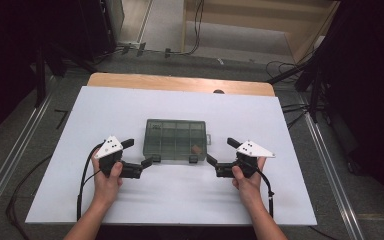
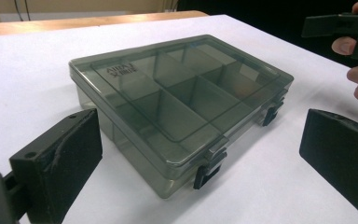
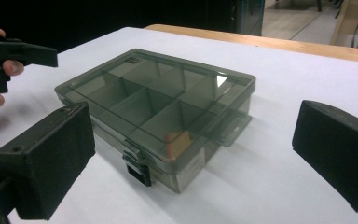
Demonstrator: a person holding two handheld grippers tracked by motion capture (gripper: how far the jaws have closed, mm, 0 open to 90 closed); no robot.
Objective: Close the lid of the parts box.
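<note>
A smoky translucent compartment box [image 1: 175, 137] lies shut on the white board, with two black latches [image 1: 156, 158] on its near side. A small orange piece [image 1: 197, 149] sits in its near right compartment. My left gripper [image 1: 139, 152] is open just left of the box's near corner. My right gripper [image 1: 221, 151] is open just right of it. In the left gripper view the box [image 2: 177, 98] lies ahead of my left gripper [image 2: 199, 140], between its wide black jaws and untouched. The right gripper view shows the box [image 3: 154, 102] and the orange piece [image 3: 177, 142] ahead of my right gripper [image 3: 193, 135].
The white board [image 1: 130, 200] covers a wooden table [image 1: 180, 82] whose far edge shows. Cables lie on the floor beyond, and dark stands flank both sides. Bare board surrounds the box.
</note>
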